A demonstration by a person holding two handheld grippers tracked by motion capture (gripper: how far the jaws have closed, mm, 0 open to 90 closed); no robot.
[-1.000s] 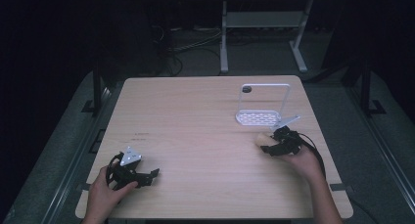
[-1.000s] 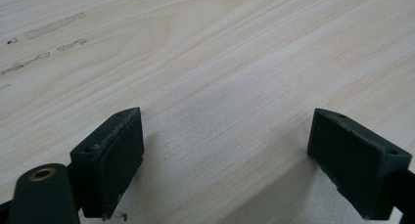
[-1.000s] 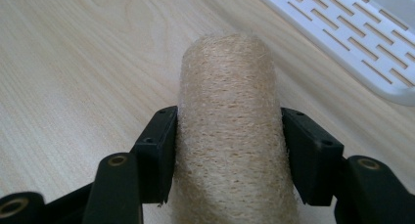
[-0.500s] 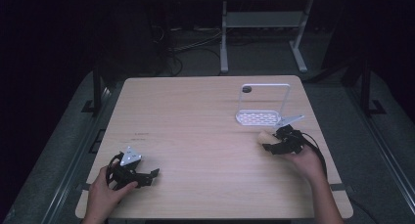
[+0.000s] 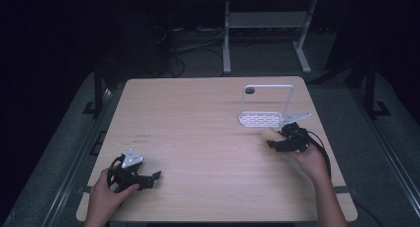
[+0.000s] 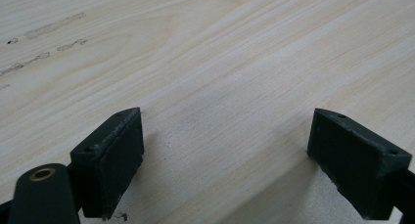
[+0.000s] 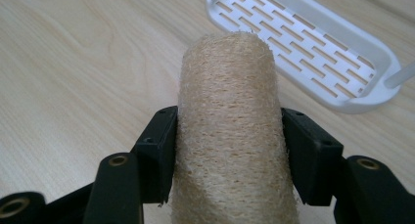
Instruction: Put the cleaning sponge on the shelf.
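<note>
- Right gripper (image 7: 227, 150): its two black fingers (image 7: 159, 150) are clamped on either side of a loofah roll (image 7: 230, 111), a tan, fibrous cylinder that runs lengthwise away from the camera between them. Both pads press against the roll's sides.
- Loofah roll, high view (image 5: 271, 134): its pale end projects from the right gripper (image 5: 282, 140) toward the middle of the tabletop (image 5: 198, 128). It sits on the right half of the tabletop, just in front of the white rack; whether it touches the wood cannot be told.
- White rack (image 5: 260, 119): a slotted white tray with a tall, thin frame rising from it, standing on the far right part of the tabletop. In the right gripper view the slotted tray (image 7: 313, 48) lies just beyond the roll's far end and to its right, apart from it.
- Right hand (image 5: 309, 160): holds the right gripper near the right edge of the tabletop; a black cable loops beside the wrist.
- Left gripper (image 5: 143, 178): held by the left hand (image 5: 106, 195) near the front left corner of the tabletop, with a grey three-cornered plate (image 5: 132, 160) on top.
- Left gripper view: the fingers (image 6: 110, 158) stand wide apart, low over bare light wood, with nothing between them.
</note>
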